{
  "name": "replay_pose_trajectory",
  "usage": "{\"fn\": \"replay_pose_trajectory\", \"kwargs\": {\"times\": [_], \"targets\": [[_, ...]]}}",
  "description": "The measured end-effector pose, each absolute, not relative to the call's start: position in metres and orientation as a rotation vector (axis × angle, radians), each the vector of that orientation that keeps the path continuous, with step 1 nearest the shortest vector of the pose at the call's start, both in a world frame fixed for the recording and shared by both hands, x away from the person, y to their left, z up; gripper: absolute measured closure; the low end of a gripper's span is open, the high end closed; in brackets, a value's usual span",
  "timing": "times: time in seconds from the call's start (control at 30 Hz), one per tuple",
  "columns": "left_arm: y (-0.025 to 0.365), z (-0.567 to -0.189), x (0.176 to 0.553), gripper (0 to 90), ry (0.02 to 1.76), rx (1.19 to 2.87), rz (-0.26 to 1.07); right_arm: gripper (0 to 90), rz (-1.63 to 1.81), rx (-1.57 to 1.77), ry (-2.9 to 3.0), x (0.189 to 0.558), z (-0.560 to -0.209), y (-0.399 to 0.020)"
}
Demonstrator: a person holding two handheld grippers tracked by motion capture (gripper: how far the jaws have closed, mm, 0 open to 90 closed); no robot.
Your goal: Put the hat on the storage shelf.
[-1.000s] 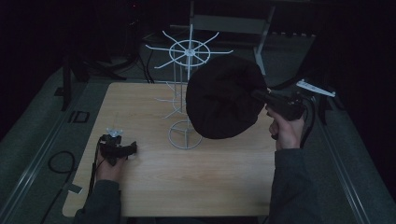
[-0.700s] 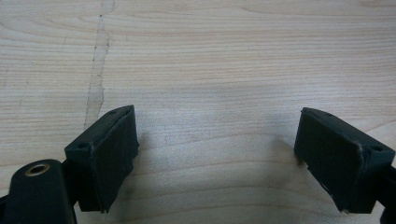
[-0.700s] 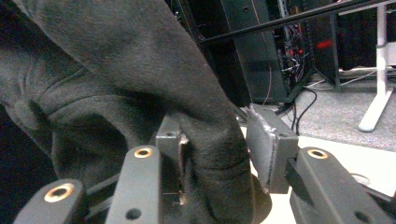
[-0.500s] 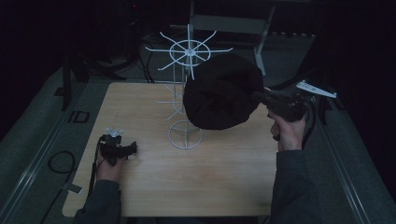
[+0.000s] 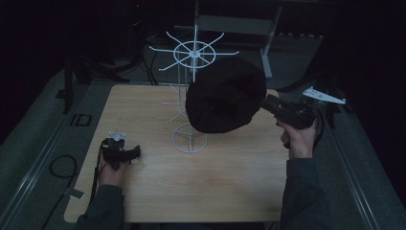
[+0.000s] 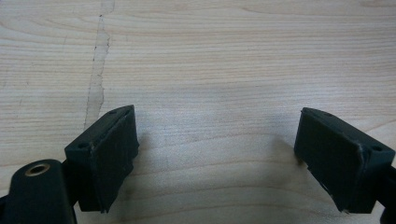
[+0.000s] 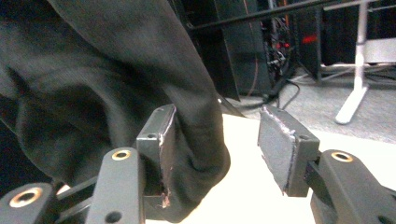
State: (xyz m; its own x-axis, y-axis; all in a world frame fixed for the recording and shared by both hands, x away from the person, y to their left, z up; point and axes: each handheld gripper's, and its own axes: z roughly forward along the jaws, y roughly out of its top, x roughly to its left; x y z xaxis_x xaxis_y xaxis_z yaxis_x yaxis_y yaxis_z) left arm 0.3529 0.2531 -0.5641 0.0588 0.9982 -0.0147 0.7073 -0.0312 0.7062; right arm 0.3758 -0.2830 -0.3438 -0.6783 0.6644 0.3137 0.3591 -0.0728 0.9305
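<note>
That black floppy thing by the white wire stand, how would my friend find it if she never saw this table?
Start at the wooden table and find the tall white wire rack standing near its middle. Hanging against the rack's right side is a black cloth hat, just ahead of the right gripper. It is the one big, soft, dark, rounded thing there; everything near it is thin white wire or hard gripper.
</note>
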Motion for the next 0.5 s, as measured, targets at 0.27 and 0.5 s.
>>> {"fn": "replay_pose_trajectory", "kwargs": {"times": [0.27, 0.5], "targets": [[0.253, -0.564, 0.353, 14.4, 1.703, 1.794, 0.689, 51.6, 1.779, 1.144, 1.976, 0.376, -0.354, -0.289], [0.253, -0.564, 0.353, 14.4, 1.702, 1.796, 0.689, 63.4, 1.679, 1.174, 2.01, 0.375, -0.362, -0.291]]}}
